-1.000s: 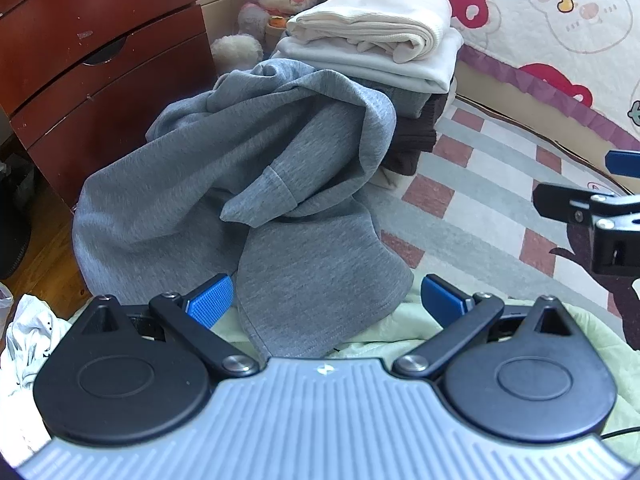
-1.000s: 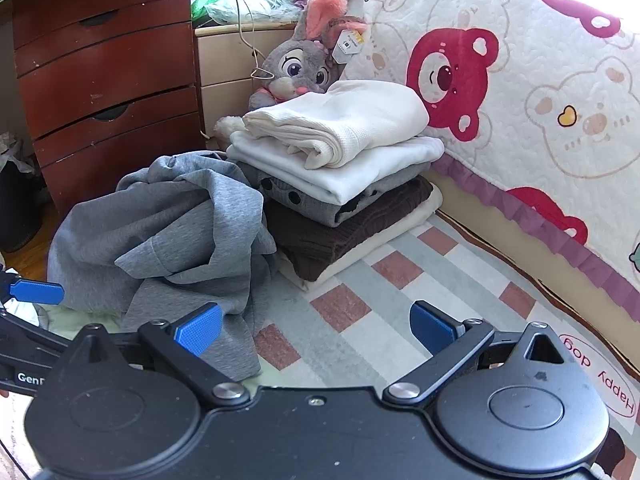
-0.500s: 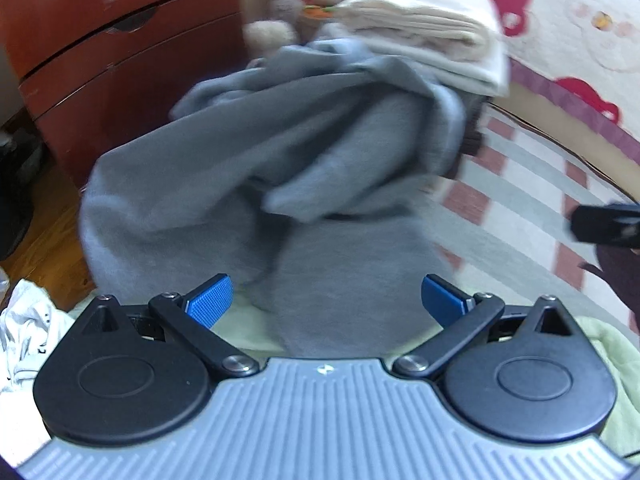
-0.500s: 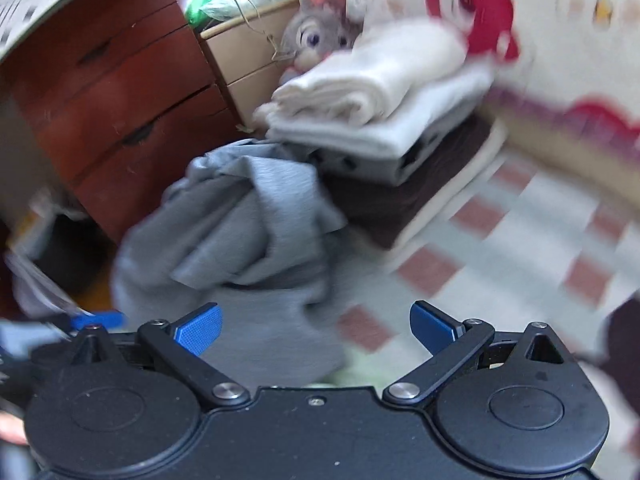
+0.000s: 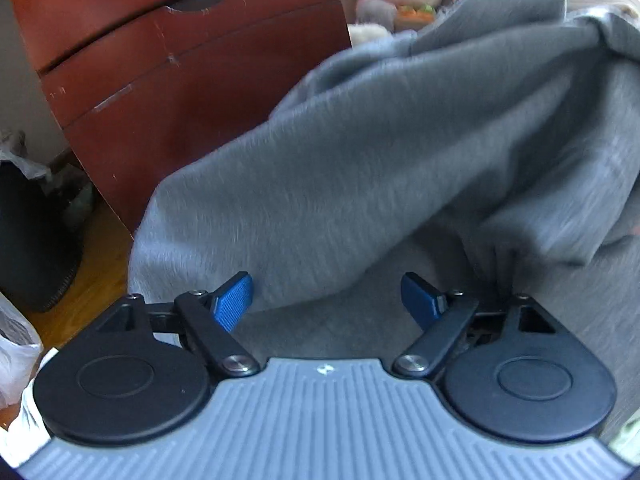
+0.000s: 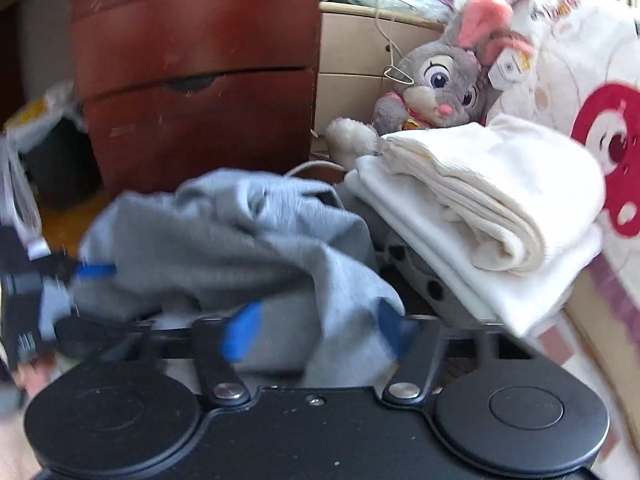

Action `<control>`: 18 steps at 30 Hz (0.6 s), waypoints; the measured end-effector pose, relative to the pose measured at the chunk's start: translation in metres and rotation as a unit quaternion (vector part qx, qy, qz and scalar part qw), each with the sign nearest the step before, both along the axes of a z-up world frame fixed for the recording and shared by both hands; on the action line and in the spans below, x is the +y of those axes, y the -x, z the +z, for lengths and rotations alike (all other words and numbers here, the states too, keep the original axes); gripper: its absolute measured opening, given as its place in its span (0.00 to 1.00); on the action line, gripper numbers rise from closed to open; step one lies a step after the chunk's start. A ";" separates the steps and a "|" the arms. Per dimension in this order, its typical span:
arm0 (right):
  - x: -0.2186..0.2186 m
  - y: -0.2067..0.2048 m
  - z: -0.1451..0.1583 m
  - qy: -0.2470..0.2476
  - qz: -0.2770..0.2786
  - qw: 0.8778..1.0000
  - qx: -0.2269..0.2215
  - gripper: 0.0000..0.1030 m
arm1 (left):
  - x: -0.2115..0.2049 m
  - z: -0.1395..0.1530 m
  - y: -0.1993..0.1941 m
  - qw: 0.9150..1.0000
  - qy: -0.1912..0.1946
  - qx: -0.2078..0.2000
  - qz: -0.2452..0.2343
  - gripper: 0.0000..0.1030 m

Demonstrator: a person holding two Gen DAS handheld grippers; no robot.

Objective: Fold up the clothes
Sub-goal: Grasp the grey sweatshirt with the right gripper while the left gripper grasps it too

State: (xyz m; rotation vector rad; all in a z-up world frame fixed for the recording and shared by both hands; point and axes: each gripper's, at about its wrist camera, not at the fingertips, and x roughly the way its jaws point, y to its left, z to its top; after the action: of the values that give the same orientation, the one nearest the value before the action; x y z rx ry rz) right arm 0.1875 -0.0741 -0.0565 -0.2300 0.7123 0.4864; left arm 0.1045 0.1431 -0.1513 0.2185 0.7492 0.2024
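My left gripper (image 5: 326, 300) has its blue-padded jaws spread but closing, with the crumpled grey fleece garment (image 5: 400, 168) lying between the pads, which do not press it. My right gripper (image 6: 316, 332), blurred, likewise has its jaws spread and closing over a grey fold. From the right wrist, the garment (image 6: 240, 248) sits at 9 o'clock of the stack of folded cream-white clothes (image 6: 492, 204). At 12 o'clock stand the reddish-brown wooden drawer chest (image 6: 192, 80) and the grey plush rabbit (image 6: 436, 84).
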 end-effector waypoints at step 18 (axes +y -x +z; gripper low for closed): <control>-0.052 -0.029 -0.093 -0.255 -0.189 0.940 0.122 0.24 | 0.025 -0.025 -0.063 0.997 0.060 -0.014 0.056 0.14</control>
State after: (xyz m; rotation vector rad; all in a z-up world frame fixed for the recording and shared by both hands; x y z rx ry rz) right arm 0.2161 -0.1257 -0.1492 0.4578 0.8237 0.3179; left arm 0.1677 0.1683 -0.1762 0.0598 0.7444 0.2660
